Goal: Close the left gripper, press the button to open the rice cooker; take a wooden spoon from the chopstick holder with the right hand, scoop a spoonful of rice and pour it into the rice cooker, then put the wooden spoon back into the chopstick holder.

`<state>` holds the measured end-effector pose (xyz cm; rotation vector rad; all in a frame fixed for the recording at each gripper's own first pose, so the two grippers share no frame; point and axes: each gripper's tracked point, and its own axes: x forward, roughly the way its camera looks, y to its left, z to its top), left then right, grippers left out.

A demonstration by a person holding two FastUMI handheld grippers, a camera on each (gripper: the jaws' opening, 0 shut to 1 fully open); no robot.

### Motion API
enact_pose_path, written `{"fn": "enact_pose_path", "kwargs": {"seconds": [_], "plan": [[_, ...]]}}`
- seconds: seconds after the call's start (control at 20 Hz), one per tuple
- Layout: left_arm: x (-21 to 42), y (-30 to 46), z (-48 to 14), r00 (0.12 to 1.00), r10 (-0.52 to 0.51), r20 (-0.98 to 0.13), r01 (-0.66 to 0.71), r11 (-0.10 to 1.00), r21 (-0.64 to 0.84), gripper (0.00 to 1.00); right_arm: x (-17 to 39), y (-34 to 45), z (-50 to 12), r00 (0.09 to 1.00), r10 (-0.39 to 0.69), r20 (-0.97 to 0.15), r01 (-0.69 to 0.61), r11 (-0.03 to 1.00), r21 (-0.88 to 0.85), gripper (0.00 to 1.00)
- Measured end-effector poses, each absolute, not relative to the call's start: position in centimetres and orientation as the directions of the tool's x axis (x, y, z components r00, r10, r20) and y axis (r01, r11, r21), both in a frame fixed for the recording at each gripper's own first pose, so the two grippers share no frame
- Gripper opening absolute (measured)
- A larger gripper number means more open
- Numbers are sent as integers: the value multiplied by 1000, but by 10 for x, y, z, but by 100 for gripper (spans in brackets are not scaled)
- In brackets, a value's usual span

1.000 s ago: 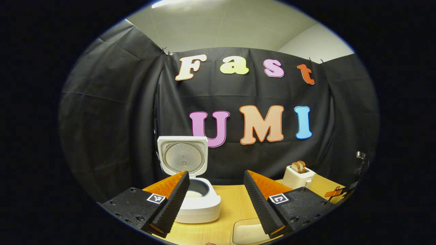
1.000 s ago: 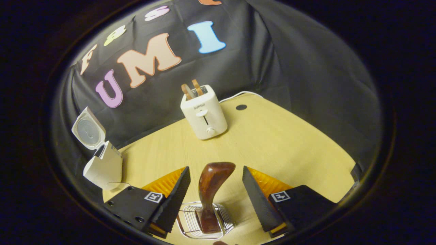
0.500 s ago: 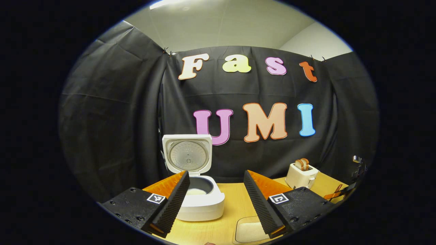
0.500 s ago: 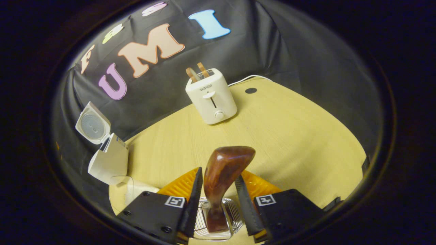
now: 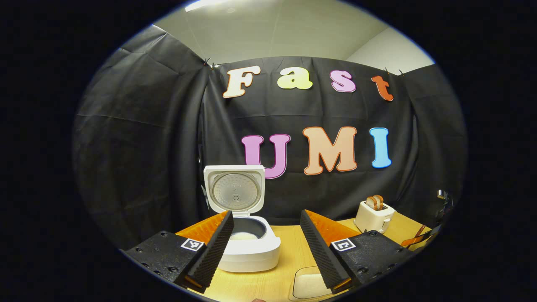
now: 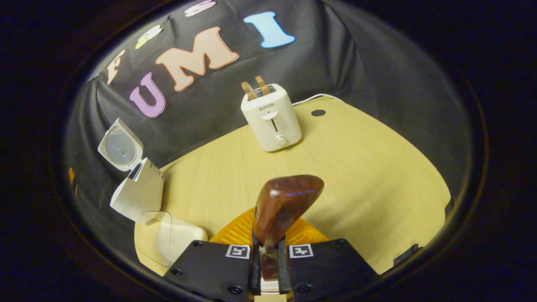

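Note:
In the right gripper view my right gripper (image 6: 268, 262) is shut on the handle of the dark wooden spoon (image 6: 283, 205), whose broad end rises in front of the camera. A sliver of the wire chopstick holder (image 6: 267, 287) shows below the fingers. The white rice cooker (image 6: 136, 191) stands at the left with its lid up. A clear container of rice (image 6: 174, 239) lies beside it. In the left gripper view my left gripper (image 5: 266, 247) hangs open above the table, with the open rice cooker (image 5: 247, 247) just behind its left finger and the rice container (image 5: 308, 285) low between the fingers.
A white toaster (image 6: 272, 119) with two slices of bread stands at the back of the wooden table (image 6: 369, 167); it appears at the right as the toaster (image 5: 373, 216) in the left gripper view. A white cable and a dark round hole (image 6: 318, 113) lie behind it.
My right gripper has closed from wide open onto the wooden spoon's handle. The left gripper has drifted slightly, so the rice cooker sits a bit further right in its view.

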<state>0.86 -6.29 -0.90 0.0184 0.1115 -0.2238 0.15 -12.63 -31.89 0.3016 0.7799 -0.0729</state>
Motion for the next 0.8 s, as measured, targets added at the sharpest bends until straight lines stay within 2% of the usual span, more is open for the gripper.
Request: {"fn": "enact_pose_path", "kwargs": {"seconds": [0.5, 0.8], "plan": [[14, -53, -7, 967, -234, -97, 232, 972, -31, 94, 26, -104, -213, 847, 24, -531, 93, 977, 194, 19], [11, -28, -7, 972, -215, -94, 211, 976, -46, 94, 36, -46, -171, 883, 101, -459, -3, 978, 209, 18]]}}
